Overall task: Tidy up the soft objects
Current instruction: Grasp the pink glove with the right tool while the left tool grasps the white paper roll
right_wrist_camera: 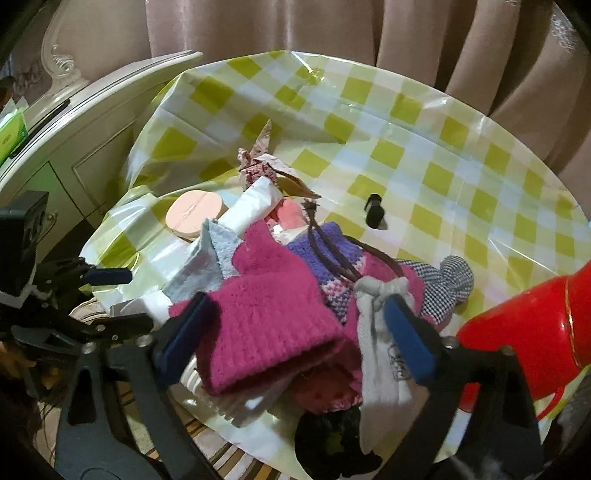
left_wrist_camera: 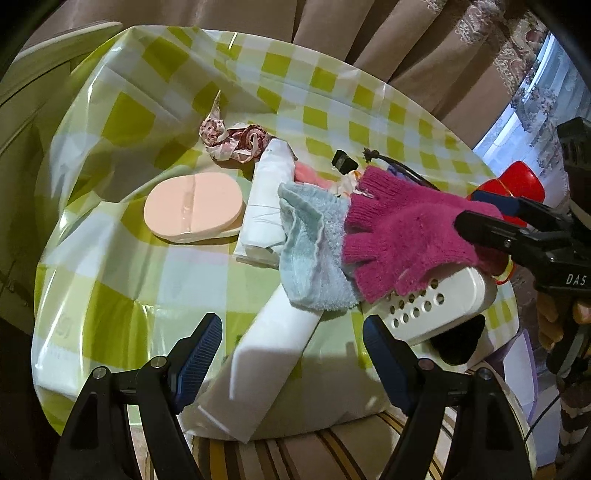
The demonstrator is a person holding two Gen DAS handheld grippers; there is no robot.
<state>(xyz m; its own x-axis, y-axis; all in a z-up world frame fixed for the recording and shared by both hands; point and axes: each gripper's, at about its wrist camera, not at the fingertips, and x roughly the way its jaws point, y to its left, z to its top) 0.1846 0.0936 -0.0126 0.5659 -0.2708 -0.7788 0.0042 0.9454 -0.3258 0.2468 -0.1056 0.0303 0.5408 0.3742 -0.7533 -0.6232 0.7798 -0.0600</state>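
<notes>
A magenta knit glove (left_wrist_camera: 402, 236) lies across the rim of a white perforated basket (left_wrist_camera: 424, 306), beside a light blue cloth (left_wrist_camera: 314, 251). In the right wrist view the glove (right_wrist_camera: 266, 321) sits between the fingers of my right gripper (right_wrist_camera: 297, 308). Its jaws stand wide, and I see no pad pressing on the glove. The right pad brushes a white drawstring pouch (right_wrist_camera: 373, 332). My left gripper (left_wrist_camera: 290, 332) hangs open over a white wrapped pack (left_wrist_camera: 266, 362) without gripping it. A peach oval sponge (left_wrist_camera: 194, 206) lies on the checked tablecloth (left_wrist_camera: 129, 288).
A red jug (right_wrist_camera: 524, 325) stands close on the right. A purple knit piece (right_wrist_camera: 332, 254), a checked cloth (right_wrist_camera: 450, 280), a patterned fabric scrap (left_wrist_camera: 232, 138) and a small black clip (right_wrist_camera: 373, 210) lie around. A white cabinet (right_wrist_camera: 92, 122) stands left, curtains (right_wrist_camera: 295, 26) behind.
</notes>
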